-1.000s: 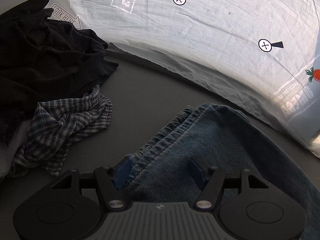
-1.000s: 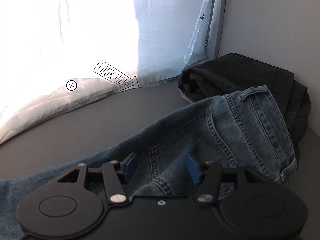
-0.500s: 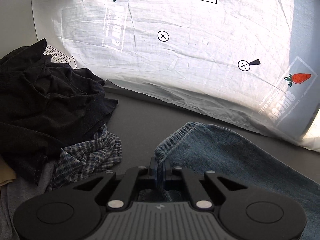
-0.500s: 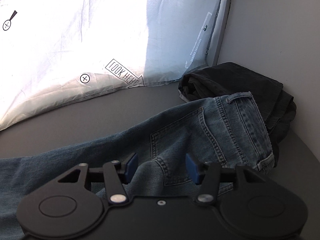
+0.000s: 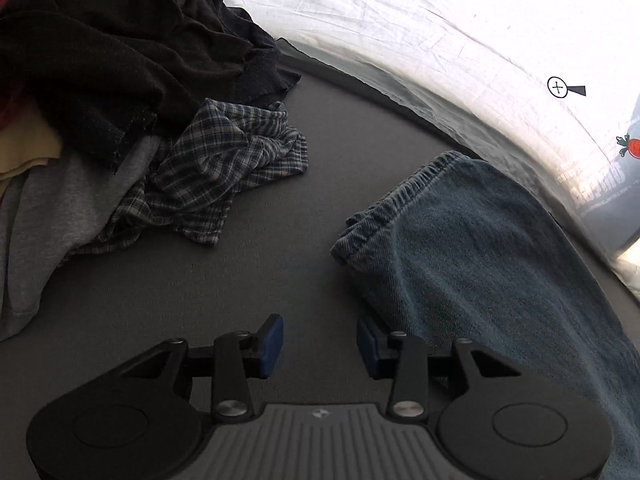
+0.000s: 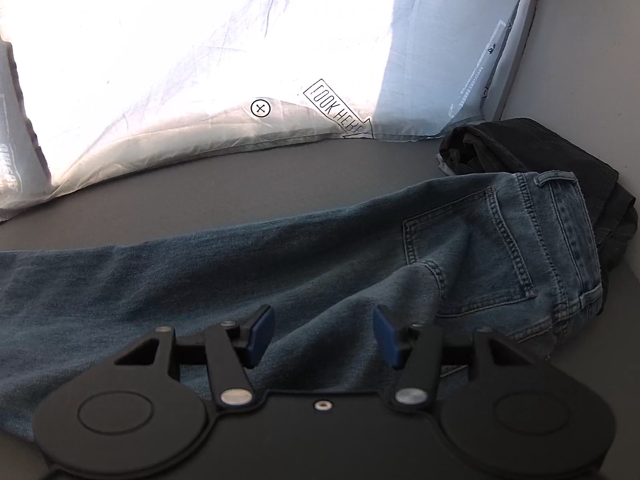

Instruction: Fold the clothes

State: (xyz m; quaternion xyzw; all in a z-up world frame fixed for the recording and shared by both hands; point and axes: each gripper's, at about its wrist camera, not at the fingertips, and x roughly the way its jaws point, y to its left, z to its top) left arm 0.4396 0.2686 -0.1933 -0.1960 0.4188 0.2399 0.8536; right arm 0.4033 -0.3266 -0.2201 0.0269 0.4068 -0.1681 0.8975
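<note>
The blue jeans (image 6: 360, 248) lie stretched across the grey table, back pocket and waistband to the right. My right gripper (image 6: 323, 336) hovers over the seat, its jaws apart, with a raised denim fold between the pads that they do not press. In the left wrist view the leg hem (image 5: 460, 240) lies flat at the right. My left gripper (image 5: 320, 346) sits just left of that leg with its jaws opening. Only bare table shows between its pads, and the right pad (image 5: 368, 348) stands at the denim's edge.
A heap of clothes fills the left: a black garment (image 5: 120, 60), a plaid shirt (image 5: 232, 168) and a grey one (image 5: 52, 216). A folded dark garment (image 6: 540, 152) lies behind the waistband. A white printed sheet (image 6: 200, 60) rises along the table's (image 5: 260, 272) far edge.
The left gripper closed on the jeans hem, then let go and shifted left off the leg. The right gripper slid left along the jeans, away from the pocket, jaws unchanged.
</note>
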